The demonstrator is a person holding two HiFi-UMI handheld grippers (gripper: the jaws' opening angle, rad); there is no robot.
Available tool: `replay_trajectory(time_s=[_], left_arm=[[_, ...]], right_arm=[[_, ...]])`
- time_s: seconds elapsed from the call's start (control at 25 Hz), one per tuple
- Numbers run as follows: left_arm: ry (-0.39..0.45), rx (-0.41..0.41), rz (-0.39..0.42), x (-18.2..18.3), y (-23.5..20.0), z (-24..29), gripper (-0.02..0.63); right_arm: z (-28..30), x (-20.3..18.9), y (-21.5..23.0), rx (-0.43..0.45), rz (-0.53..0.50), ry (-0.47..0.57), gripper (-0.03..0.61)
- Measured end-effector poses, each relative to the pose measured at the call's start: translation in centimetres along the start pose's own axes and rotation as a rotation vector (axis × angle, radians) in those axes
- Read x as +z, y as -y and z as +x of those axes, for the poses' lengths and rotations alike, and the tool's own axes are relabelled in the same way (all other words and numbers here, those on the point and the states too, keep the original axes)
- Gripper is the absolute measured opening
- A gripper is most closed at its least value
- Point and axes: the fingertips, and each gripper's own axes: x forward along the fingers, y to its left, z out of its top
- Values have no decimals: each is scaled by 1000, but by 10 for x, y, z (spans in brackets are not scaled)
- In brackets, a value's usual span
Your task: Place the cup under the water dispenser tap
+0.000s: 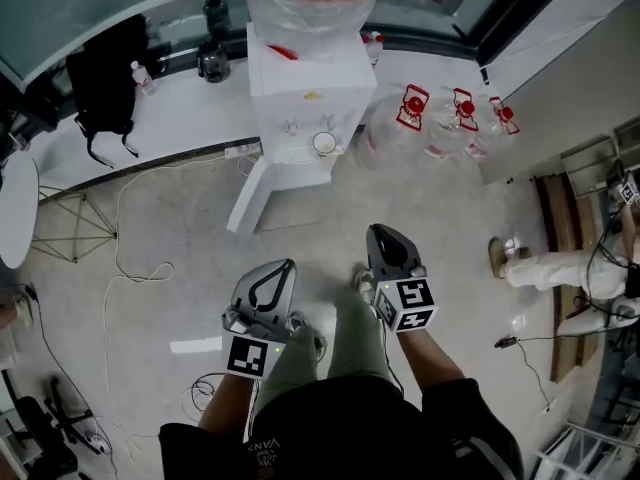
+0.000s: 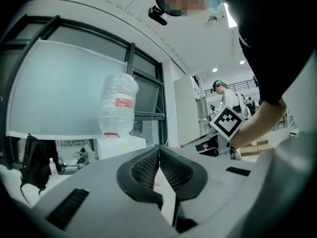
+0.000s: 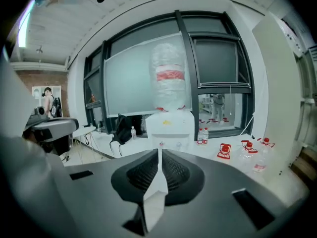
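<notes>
Both tongs are hovering close to the person's body, side by side. The left tongs (image 1: 272,286) and right tongs (image 1: 388,246) are each pressed together, pinching nothing. They are pointing ahead at the water dispenser (image 1: 300,78), well apart from it. The cup (image 1: 324,143) is sitting upright on its tray, seemingly under a tap, straight ahead and slightly nearer the right tongs, so placing is looking finished.

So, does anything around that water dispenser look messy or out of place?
No spill shows: the cup stands upright under a tap of the water dispenser. Two odd bits: clear jugs beside it seem to lie on their sides, and a white cable straggles loose across the floor.
</notes>
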Motion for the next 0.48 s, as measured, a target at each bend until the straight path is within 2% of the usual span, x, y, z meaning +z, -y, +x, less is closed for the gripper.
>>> replay_trajectory(time_s=[0.08, 0.2, 0.28, 0.48], left_arm=[[10, 2, 8, 15, 3, -6, 20], [36, 39, -52, 34, 5, -12, 20], [33, 40, -19, 46, 8, -14, 20], [44, 71, 2, 80, 27, -28, 20]], right_arm=[[-19, 7, -6, 5, 18, 7, 54], [-41, 23, -11, 12, 21, 31, 54], [-56, 33, -17, 34, 14, 42, 54], [-103, 54, -39, 121, 12, 69, 51]])
